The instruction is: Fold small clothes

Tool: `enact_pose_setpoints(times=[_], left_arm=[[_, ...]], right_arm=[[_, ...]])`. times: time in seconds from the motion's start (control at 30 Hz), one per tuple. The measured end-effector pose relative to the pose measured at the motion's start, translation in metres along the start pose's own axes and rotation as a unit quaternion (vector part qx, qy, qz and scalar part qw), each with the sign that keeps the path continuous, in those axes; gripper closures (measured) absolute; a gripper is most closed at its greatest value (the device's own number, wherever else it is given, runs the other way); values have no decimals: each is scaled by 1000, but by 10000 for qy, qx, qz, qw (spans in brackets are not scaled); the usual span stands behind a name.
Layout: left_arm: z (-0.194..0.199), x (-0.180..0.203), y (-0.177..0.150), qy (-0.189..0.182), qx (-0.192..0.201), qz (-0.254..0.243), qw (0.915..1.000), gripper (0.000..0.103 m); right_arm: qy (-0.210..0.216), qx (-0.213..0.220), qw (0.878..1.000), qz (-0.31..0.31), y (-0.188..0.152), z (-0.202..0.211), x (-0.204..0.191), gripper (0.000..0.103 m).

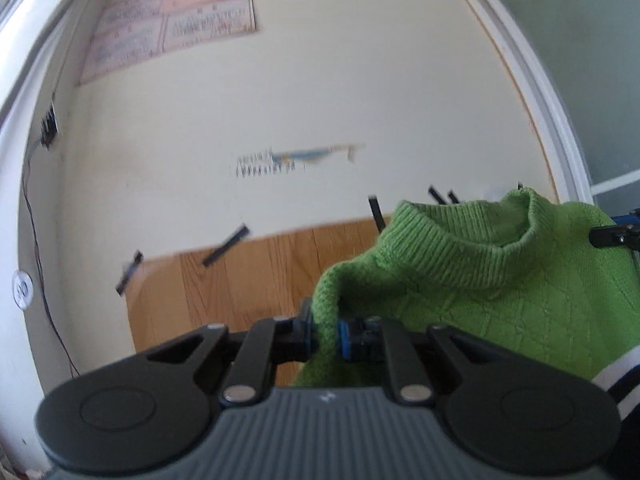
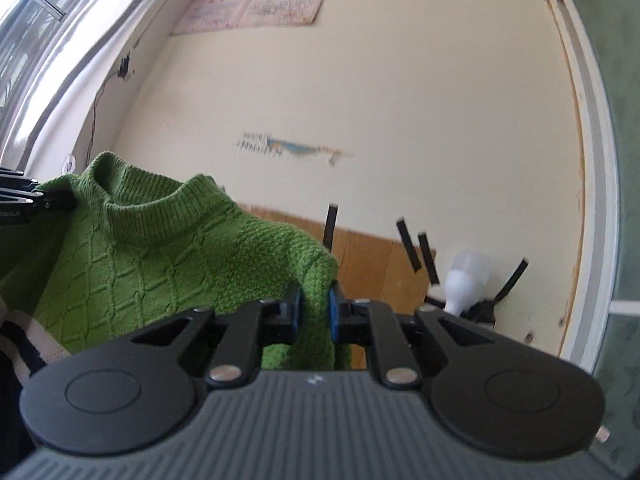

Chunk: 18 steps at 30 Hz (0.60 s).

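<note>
Jaws on both sides are clamping knit. Your left gripper [image 1: 325, 334] is pinching one shoulder edge of the green sweater [image 1: 500, 280], and your right gripper [image 2: 314, 312] is pinching the other shoulder; only a narrow fold of fabric is sitting between each pair of pads. You are holding the sweater up in the air between the two grippers, collar uppermost, in front of the cream wall [image 1: 320, 100] and the wooden panel [image 1: 240, 280], with the body hanging out of view below. Risks: the loose, stretchy knit is likely creeping out of so thin a bite, and one slipping corner would drop that side. Pulling the grippers apart is likely to stretch the neckline. The surface below is not showing, so you are lowering blind.
</note>
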State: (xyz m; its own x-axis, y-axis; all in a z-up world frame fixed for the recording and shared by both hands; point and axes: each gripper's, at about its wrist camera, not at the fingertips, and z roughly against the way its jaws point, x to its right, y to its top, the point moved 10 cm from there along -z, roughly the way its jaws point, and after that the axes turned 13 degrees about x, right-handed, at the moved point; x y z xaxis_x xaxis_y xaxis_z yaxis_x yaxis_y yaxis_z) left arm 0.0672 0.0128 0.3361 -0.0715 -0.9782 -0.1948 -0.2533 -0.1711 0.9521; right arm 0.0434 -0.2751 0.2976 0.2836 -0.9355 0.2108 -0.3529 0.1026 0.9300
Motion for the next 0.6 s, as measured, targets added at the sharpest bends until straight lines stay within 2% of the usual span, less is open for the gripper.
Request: enact_pose_setpoints(times=[0.17, 0.2, 0.23, 0.3, 0.37, 0.43, 0.53, 0.6], left_arm=[[-89, 23, -131, 81, -1070, 46, 9942, 91], [-102, 30, -163, 115, -1297, 89, 9915, 86], [-115, 37, -198, 152, -1600, 157, 9869, 85], [-118, 53, -273, 289, -2369, 224, 9709, 85], [-106, 62, -328, 210, -2918, 381, 9555, 85], [-82, 60, -352, 100, -3009, 564, 9519, 85], [-37, 43, -360, 81, -2871, 750, 9549, 84], [-8, 31, -364, 119, -2839, 738, 9559, 77]], right_arm=[[-311, -966, 9948, -100, -123, -73, 7, 85], [-394, -1247, 9913, -113, -153, -95, 3, 83], [-493, -1600, 9859, -40, -186, -109, 2, 78], [-869, -2240, 9704, 239, -250, -119, 5, 71], [-749, -2730, 9591, -52, -292, -100, 5, 70], [-503, -2883, 9552, -439, -313, -69, 4, 67], [-456, -3034, 9495, -658, -330, -18, 13, 41], [-518, -3209, 9415, -890, -342, 10, 19, 34]])
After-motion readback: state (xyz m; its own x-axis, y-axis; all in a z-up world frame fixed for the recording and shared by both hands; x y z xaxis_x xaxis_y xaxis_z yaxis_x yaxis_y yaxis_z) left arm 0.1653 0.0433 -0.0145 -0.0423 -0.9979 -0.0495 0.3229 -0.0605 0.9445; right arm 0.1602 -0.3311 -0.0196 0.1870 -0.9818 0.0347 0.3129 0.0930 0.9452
